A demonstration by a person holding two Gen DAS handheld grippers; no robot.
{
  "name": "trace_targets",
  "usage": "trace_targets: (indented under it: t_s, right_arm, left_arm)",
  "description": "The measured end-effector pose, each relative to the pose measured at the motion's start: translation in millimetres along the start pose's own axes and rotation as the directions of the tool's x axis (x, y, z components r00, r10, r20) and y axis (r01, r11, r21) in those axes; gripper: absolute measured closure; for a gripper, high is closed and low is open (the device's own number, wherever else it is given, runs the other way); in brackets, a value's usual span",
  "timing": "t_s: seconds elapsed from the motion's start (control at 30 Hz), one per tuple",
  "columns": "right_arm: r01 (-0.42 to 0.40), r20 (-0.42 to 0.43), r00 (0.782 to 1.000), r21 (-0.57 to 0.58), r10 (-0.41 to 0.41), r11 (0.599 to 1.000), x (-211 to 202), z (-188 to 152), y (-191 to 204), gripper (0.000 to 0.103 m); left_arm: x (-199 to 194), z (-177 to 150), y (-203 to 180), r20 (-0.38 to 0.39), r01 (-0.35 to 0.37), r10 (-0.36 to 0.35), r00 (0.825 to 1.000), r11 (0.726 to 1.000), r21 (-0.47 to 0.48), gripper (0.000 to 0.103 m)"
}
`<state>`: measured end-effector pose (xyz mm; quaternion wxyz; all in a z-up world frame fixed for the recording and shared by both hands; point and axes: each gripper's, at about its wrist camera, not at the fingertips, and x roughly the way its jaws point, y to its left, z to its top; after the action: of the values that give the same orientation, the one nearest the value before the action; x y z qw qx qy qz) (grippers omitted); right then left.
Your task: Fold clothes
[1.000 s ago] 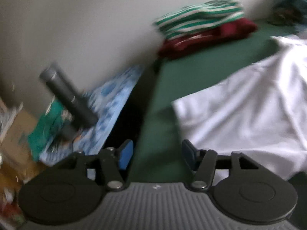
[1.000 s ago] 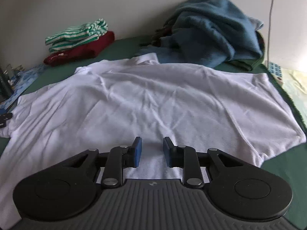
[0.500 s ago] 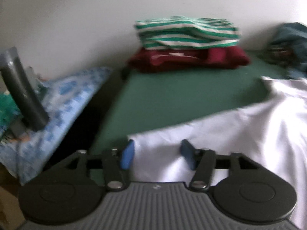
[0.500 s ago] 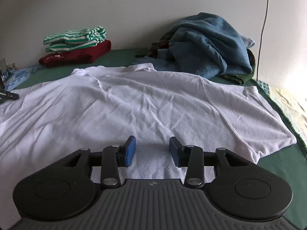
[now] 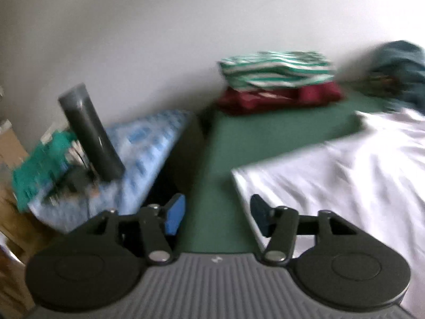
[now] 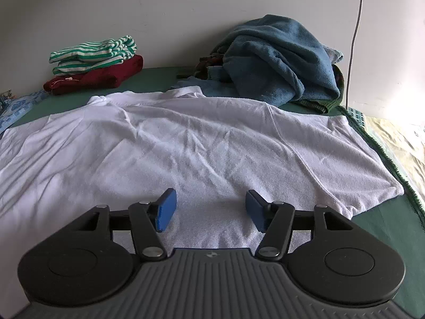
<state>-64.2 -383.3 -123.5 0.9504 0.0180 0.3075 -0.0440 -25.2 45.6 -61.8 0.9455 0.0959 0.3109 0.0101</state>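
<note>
Right wrist view: white shirt [image 6: 202, 143] spread flat on green cover [image 6: 382, 226], wrinkled. Right gripper [image 6: 209, 208] over shirt's near hem, jaws opening, nothing pinched. Left gripper [image 5: 216, 214] at shirt's left edge, above bare cover, jaws closing, nothing between them. Beyond shirt: striped top [image 6: 93, 53] folded on maroon garment [image 6: 98, 77]; blue towel heap [image 6: 279, 58] beside collar.

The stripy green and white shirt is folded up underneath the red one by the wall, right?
Not quite. The stripy green and white shirt lies on top of the red one, not underneath. Both are folded by the wall, as the right wrist view shows.
</note>
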Motion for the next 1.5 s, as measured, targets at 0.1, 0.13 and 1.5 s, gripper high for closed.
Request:
trace_targets:
  t_s: [0.1,0.13,1.5]
  right_arm:
    - [-0.001,0.000,1.000,0.001,0.001,1.000,-0.2,0.0,0.0,0.042]
    - [0.000,0.000,1.000,0.000,0.000,1.000,-0.2,0.0,0.2,0.042]
    - [-0.003,-0.030,1.000,-0.026,0.002,1.000,0.5,-1.9,4.2,0.012]
  left_arm:
    - [-50.1,-38.7,-17.3,-0.068,0.093,-0.096,0.993,0.995,-0.036,0.038]
    - [-63.3,-51.3,-24.3,-0.098,0.119,-0.124,0.987,0.991,-0.055,0.039]
    - [27.0,-40.0,2.4,-0.142,0.184,-0.234,0.962,0.937,-0.296,0.036]
